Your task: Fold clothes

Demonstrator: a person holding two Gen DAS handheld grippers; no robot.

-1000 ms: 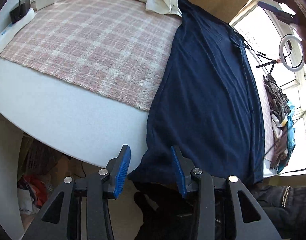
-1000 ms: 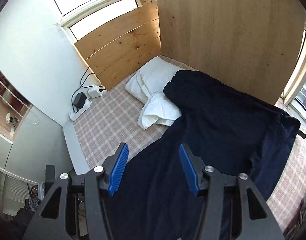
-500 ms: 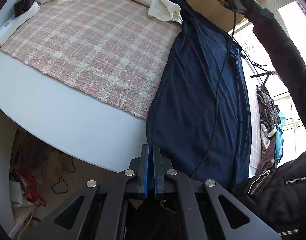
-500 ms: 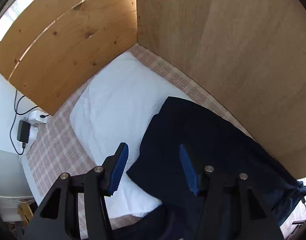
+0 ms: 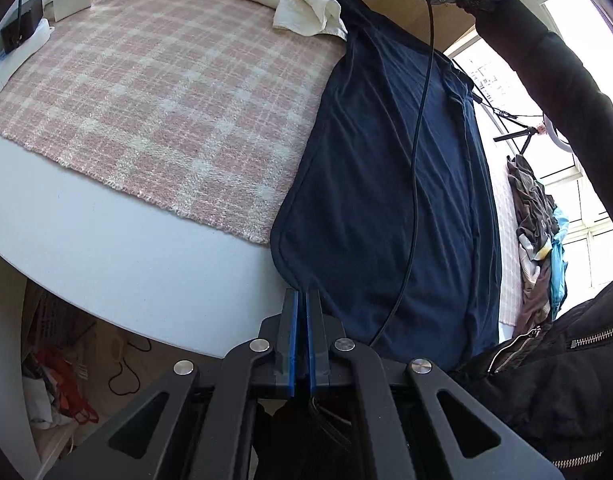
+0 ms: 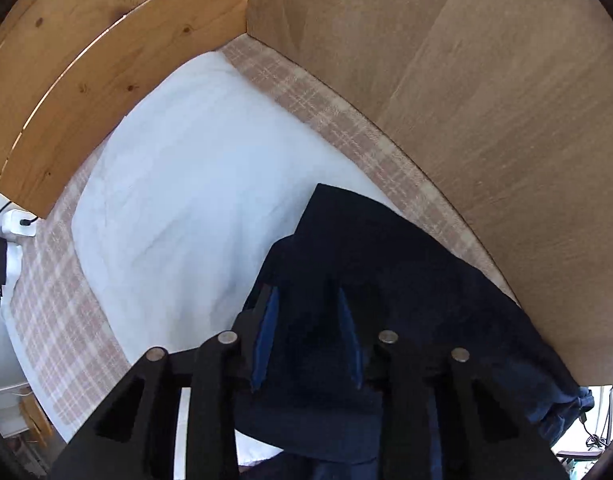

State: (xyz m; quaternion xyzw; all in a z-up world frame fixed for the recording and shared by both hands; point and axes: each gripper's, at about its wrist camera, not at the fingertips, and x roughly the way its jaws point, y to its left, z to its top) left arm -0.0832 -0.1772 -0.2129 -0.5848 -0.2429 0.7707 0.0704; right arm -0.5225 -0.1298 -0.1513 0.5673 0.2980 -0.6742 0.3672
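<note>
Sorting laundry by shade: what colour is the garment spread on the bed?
Dark navy blue garment, plain, no pattern; clearest in the left wrist view.

A white bed (image 5: 118, 256) carries a pink-and-cream plaid blanket (image 5: 178, 92). On the blanket lie a long navy garment (image 5: 378, 184), its far end overlapping a white pillow (image 6: 194, 168) beside the wooden headboard (image 6: 106, 60)

Left tongs (image 5: 301, 308) at bottom centre, jaws pressed together; right tongs (image 6: 306, 300) — jaws just closing onto dark cloth — point down.
</note>
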